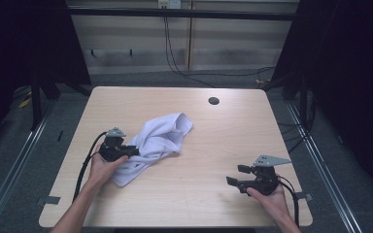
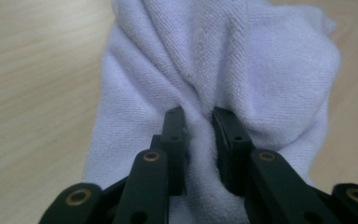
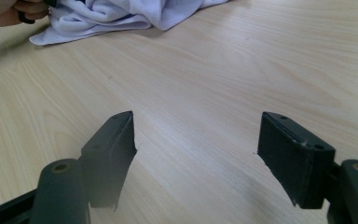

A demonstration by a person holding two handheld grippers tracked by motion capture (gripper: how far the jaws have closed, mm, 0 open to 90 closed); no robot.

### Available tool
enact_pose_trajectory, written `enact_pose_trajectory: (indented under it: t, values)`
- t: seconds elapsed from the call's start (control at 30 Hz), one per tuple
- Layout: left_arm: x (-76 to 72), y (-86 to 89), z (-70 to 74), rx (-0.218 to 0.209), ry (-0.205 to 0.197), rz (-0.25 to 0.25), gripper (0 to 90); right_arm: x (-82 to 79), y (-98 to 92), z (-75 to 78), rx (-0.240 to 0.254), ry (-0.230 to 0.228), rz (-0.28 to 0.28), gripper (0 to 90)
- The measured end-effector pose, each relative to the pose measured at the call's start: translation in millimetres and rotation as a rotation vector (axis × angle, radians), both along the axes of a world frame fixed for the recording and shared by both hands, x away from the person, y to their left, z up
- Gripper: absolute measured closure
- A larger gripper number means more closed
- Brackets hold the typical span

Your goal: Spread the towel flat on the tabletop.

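At the left of the high view, the left hand [image 1: 103,167] comes up from the near edge of the table [image 1: 223,145] and holds the left gripper [image 1: 135,151], a black cable trailing back from it toward the table's near left corner. This gripper lies low over the wood and points to the right, its tips buried in the near left part of a white towel [image 1: 158,138]. In the left gripper view the two black jaws stand close together with a ridge of the towel [image 2: 223,60] bunched up between them, and the pads press into the cloth from both sides, so the gripper is clamped on the towel. The towel lies crumpled on the left half of the table, stretching from a flat corner near the left hand up and to the right to a rounded, puffed end toward the middle of the table, with deep folds running along it. Farther back sits a small dark round hole [image 1: 213,101] in the tabletop. Well apart from the towel, near the table's near right corner, the right hand [image 1: 271,193] holds the right gripper [image 1: 235,175] pointing left. Its jaws are spread wide over bare wood with nothing between them, as the right gripper view shows.
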State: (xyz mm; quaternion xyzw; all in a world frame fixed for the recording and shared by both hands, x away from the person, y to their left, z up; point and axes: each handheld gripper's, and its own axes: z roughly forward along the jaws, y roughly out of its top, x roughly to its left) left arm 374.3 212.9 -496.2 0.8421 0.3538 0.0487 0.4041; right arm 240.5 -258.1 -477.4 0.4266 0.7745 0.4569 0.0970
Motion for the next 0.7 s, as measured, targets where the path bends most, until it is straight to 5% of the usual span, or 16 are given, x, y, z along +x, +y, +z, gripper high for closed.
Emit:
enact_pose_trajectory:
  t: [0.13,0.47,0.63,0.7]
  values:
    - [-15.1,-1.8,0.6,-0.008,0.012,-0.038,75.5,1.7,5.8,1.4,-0.001,-0.004,0.012,28.6]
    - [-83.4,-17.3,5.7,-0.011,0.049,-0.181,74.3,14.6,41.1,1.8,-0.020,0.004,0.100,36.4]
    - [-88.6,-17.1,13.1,-0.043,0.056,-0.210,63.4,20.6,57.3,2.9,-0.029,-0.016,0.128,46.1]
    - [-80.5,-15.7,29.0,-0.093,0.002,-0.204,58.6,21.8,65.0,4.4,-0.031,-0.017,0.142,47.6]
